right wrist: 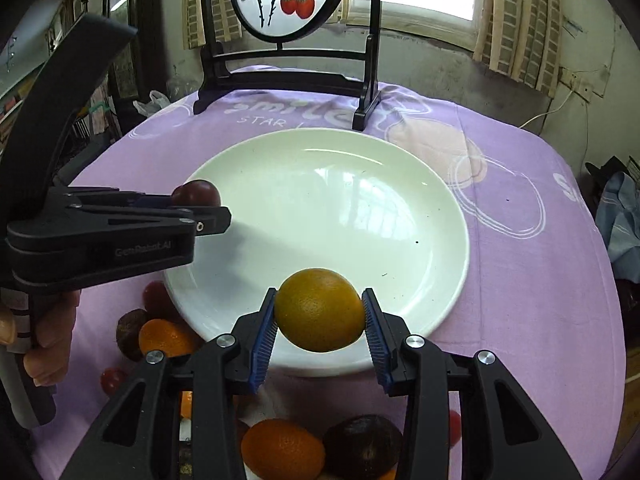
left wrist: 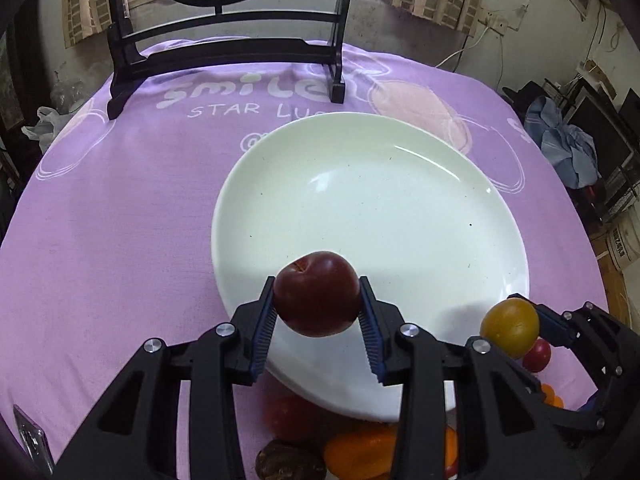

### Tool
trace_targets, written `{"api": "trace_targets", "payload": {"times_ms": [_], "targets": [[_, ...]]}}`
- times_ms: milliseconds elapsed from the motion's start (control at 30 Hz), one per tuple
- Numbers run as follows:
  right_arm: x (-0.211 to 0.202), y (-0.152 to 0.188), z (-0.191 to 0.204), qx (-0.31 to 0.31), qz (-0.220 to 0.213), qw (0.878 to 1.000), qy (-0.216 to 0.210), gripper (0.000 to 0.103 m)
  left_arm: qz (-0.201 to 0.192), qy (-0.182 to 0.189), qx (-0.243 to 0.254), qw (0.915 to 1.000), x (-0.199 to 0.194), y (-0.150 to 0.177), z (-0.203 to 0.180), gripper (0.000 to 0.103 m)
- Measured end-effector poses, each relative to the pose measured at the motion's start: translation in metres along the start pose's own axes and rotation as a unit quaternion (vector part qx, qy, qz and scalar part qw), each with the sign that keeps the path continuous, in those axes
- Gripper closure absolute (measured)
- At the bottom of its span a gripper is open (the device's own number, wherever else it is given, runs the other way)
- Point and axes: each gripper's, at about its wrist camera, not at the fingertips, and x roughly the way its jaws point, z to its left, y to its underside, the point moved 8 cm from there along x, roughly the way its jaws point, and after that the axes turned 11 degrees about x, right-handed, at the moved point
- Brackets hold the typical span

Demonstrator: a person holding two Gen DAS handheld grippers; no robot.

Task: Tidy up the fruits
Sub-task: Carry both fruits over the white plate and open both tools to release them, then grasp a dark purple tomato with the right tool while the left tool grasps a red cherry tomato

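My left gripper (left wrist: 318,312) is shut on a dark red plum (left wrist: 316,294) and holds it over the near rim of a large white plate (left wrist: 380,200). My right gripper (right wrist: 320,316) is shut on a yellow-green orange (right wrist: 319,310) over the plate's (right wrist: 320,200) near rim. The right gripper with its orange (left wrist: 510,326) shows at the lower right of the left wrist view. The left gripper with the plum (right wrist: 196,194) shows at the left of the right wrist view. The plate holds no fruit.
Loose fruits lie on the purple cloth by the plate's near edge: oranges (right wrist: 282,450), a dark brown fruit (right wrist: 362,446), small red fruits (right wrist: 112,380). A black wooden stand (right wrist: 288,76) with a round painted screen stands behind the plate.
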Motion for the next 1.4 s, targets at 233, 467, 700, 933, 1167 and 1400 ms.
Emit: {"api": "trace_targets", "payload": {"times_ms": [233,467,700,933,1167,1400], "targets": [[0.0,-0.002,0.002,0.01,-0.003,1.0,-0.007,0.037,-0.008,-0.002,0.0,1.0,-0.008,-0.003,-0.002,0.023],[-0.044,0.025,-0.023,0.041,-0.023,0.999,-0.015,0.032,-0.053,-0.006,-0.014,0.9985,-0.063,0.023,0.005,0.013],[-0.084,0.072,-0.041,0.056,-0.038,0.998,-0.013,0.03,-0.074,-0.021,0.001,0.997,-0.099,0.075,-0.003,0.011],[-0.101,0.123,-0.037,0.059,-0.02,0.998,-0.014,0.028,-0.058,-0.011,0.004,0.9982,-0.108,0.133,-0.016,0.011],[-0.092,0.155,-0.023,0.054,0.015,0.998,-0.017,0.028,-0.036,0.01,-0.007,0.9993,-0.103,0.17,-0.02,0.011],[-0.075,0.156,-0.015,0.054,0.042,0.998,0.006,0.028,-0.019,0.009,-0.009,0.9997,-0.088,0.182,-0.015,0.011]]}}
